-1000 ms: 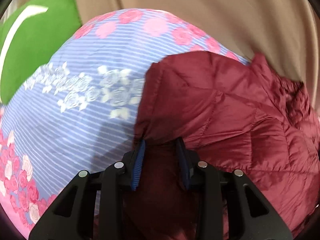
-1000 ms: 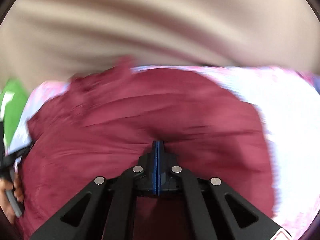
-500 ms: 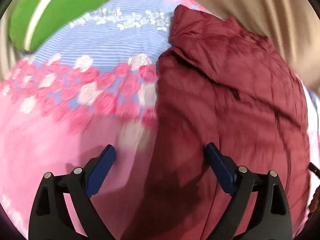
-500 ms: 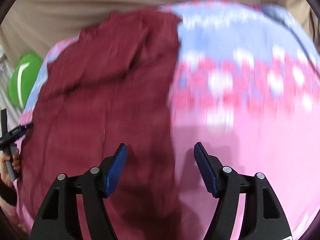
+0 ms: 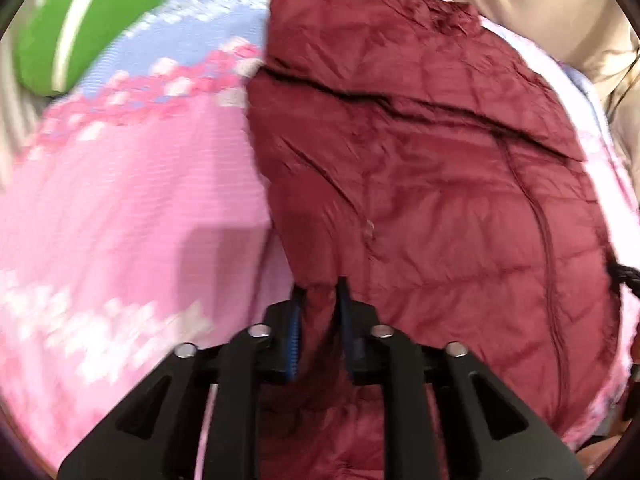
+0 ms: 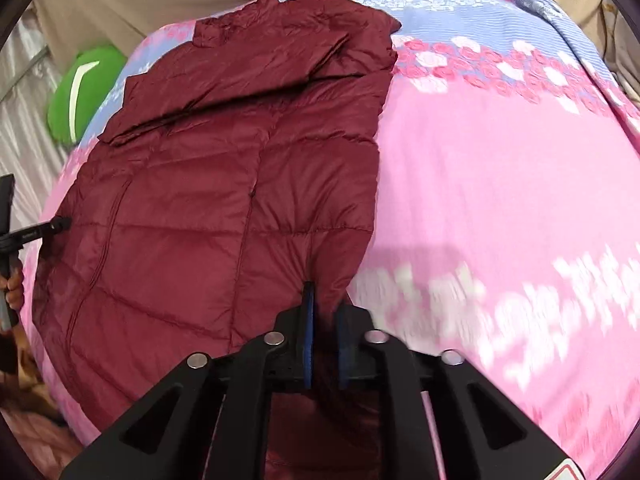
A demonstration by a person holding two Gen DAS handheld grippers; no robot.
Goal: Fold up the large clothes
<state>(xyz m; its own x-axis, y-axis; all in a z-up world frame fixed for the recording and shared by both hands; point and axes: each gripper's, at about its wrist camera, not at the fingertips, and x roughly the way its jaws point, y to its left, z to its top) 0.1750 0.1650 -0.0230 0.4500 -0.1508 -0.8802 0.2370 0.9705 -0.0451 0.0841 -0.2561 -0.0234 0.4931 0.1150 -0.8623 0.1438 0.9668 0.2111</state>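
1. While I watch both wrist views, the maroon quilted jacket (image 6: 224, 200) lies spread flat on the pink and blue floral bedspread (image 6: 500, 168), its collar at the far end.
2. My left gripper (image 5: 320, 312) has its blue pads nearly together, pinching a bunch of the jacket's (image 5: 420, 184) near hem at the left corner.
3. My right gripper (image 6: 325, 312) is likewise almost closed, clamped on the hem at the jacket's near right corner.
4. From each claw the jacket stretches away toward the collar; one sleeve is folded across the upper part.
5. A green cushion (image 6: 82, 92) sits beyond the jacket's far left side, at the bedspread's (image 5: 120, 200) edge.
6. The left gripper's tip also shows at the jacket's left edge in the right view.
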